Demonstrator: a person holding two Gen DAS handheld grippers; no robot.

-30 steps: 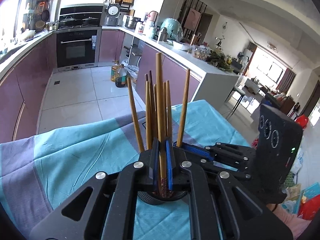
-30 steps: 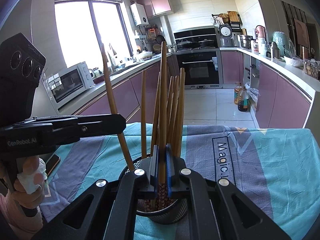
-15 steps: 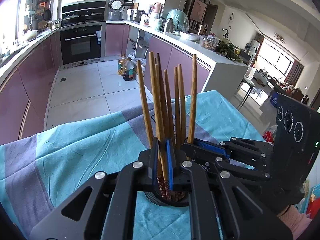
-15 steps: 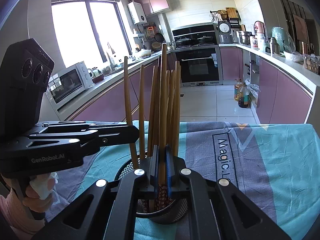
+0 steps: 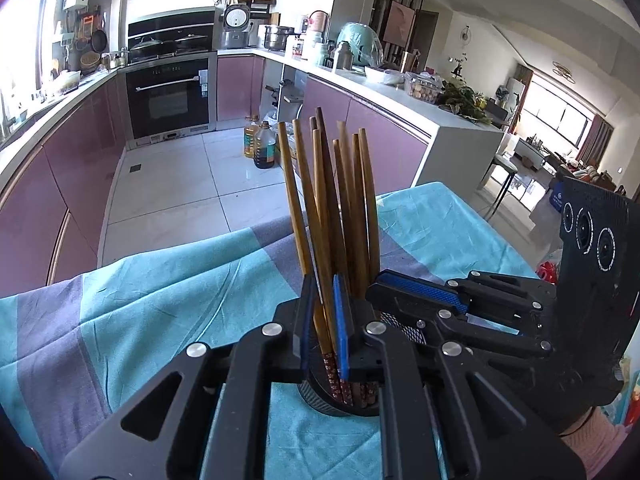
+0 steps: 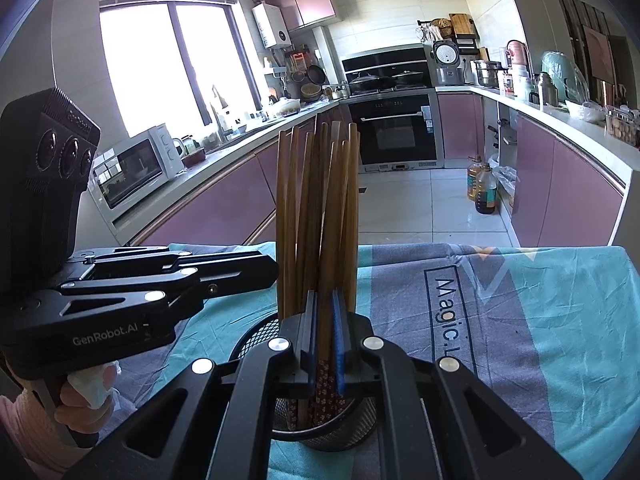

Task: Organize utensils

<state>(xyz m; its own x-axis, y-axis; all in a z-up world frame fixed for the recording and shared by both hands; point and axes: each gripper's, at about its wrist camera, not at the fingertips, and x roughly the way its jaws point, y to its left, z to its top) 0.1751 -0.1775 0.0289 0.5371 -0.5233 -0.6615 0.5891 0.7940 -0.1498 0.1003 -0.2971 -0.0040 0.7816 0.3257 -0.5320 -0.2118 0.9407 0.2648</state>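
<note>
left wrist view: chopsticks [image 5: 332, 200] stood bunched in mesh holder [image 5: 340, 400], my left gripper [image 5: 322, 312] easing open round one, my right gripper [image 6: 324, 320] pinching another; release pending.

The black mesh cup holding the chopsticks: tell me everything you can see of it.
The mesh cup is a round black holder of fine metal-looking mesh with a solid rim. It stands upright on the turquoise and grey tablecloth and holds a bunch of brown wooden chopsticks, patterned red ends down and plain ends fanning upward. The right gripper hangs over its mouth, hiding much of it, and the left gripper is close above it too.
</note>
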